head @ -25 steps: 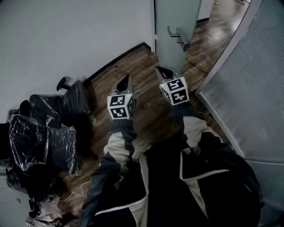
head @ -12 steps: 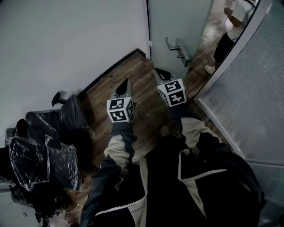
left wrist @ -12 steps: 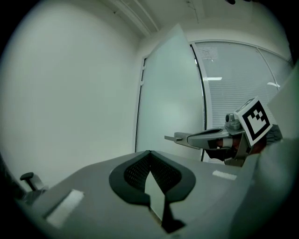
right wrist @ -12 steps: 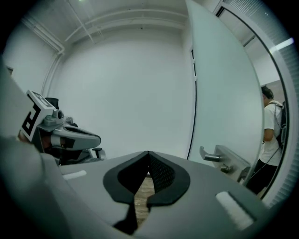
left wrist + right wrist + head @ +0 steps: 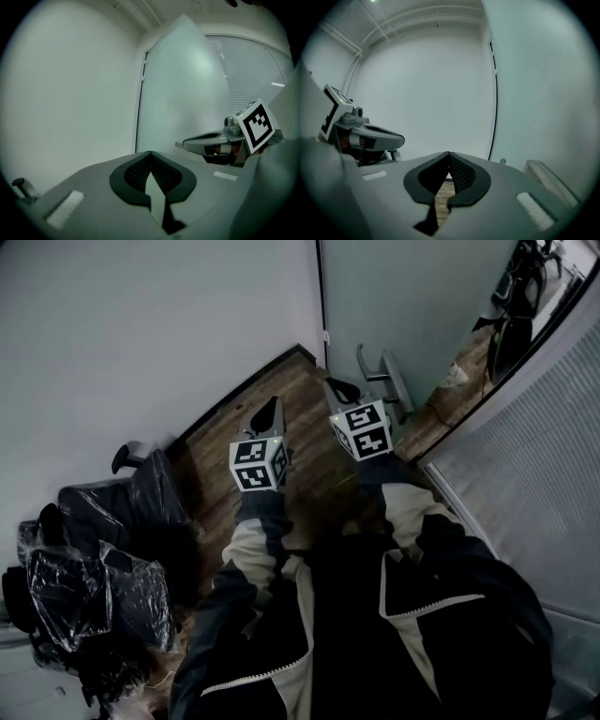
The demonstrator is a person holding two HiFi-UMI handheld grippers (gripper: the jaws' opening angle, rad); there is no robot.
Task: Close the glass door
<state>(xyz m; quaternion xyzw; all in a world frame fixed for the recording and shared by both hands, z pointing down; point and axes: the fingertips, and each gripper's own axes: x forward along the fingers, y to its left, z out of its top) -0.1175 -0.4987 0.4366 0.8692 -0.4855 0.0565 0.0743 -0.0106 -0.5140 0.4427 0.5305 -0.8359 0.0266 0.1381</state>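
The frosted glass door (image 5: 403,306) stands ajar at the top of the head view, hinged at the white wall. Its metal lever handle (image 5: 380,376) is on the near face. My right gripper (image 5: 336,387) is shut and holds nothing; its tip is just left of the handle and apart from it. My left gripper (image 5: 272,409) is also shut and empty, farther left over the wooden floor. In the right gripper view the door (image 5: 543,84) fills the right side, and the handle (image 5: 543,176) is low right of the closed gripper tips (image 5: 449,153). The left gripper view has its tips (image 5: 150,152) aimed at the door (image 5: 183,93).
A white wall (image 5: 141,334) runs along the left. Office chairs wrapped in plastic (image 5: 103,559) crowd the lower left. A ribbed frosted partition (image 5: 534,484) closes the right side. Dark shapes (image 5: 520,296) show through the gap beyond the door's edge. Wooden floor (image 5: 309,437) lies under both grippers.
Both grippers have moved forward together toward the door. The door and its handle now appear larger and nearer, with the handle close beside the right gripper. Both stay shut.
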